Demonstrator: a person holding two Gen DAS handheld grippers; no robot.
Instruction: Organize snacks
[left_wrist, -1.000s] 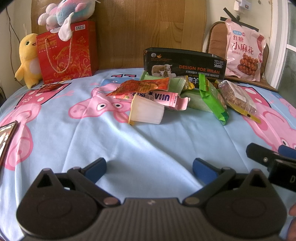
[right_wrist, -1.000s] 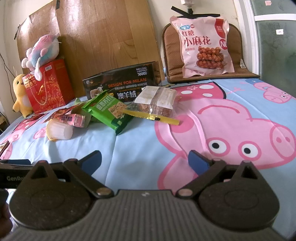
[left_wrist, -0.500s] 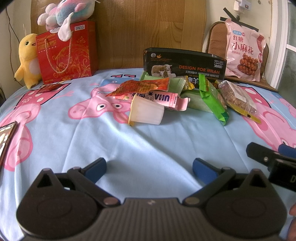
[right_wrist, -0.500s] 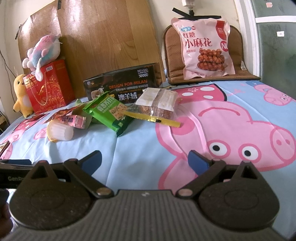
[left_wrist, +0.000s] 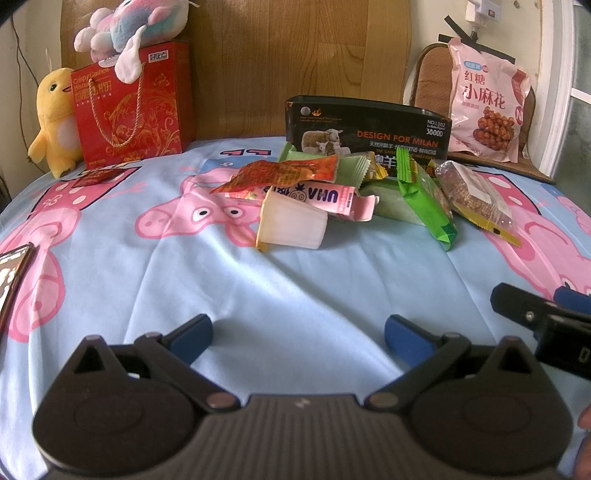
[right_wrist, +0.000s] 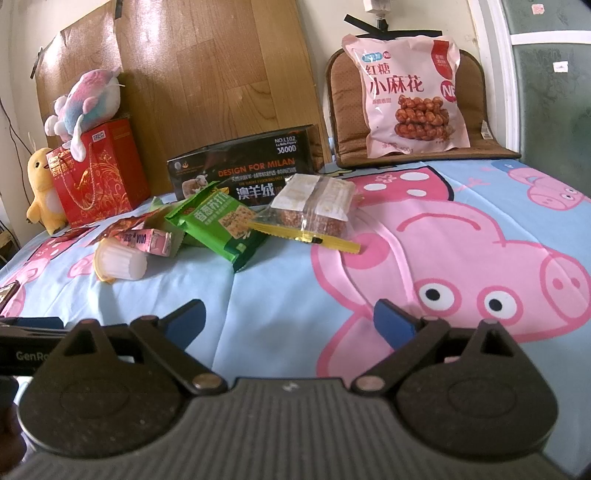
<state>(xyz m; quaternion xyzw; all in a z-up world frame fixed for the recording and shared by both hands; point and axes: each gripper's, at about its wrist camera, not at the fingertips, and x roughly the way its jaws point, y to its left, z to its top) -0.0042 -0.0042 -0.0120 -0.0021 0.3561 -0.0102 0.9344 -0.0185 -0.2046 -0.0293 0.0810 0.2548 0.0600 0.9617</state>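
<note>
Both grippers hang empty w/ jaws spread: left gripper (left_wrist: 298, 330) and right gripper (right_wrist: 289, 318) sit low over the pig-print sheet (left_wrist: 258, 288), well short of the snacks; nothing gripped, so sorting looks not yet begun, approach step. Landmark is the black box (left_wrist: 369, 127): snack pile lies just in front of it; white jelly cup (left_wrist: 293, 223) nearest pile's front, green cracker pack (right_wrist: 218, 229) and clear zip bag (right_wrist: 314, 210) to its front-right. Next prob. needs one gripper reaching fwd to the pile's front edge and closing on a single loose pack.
</note>
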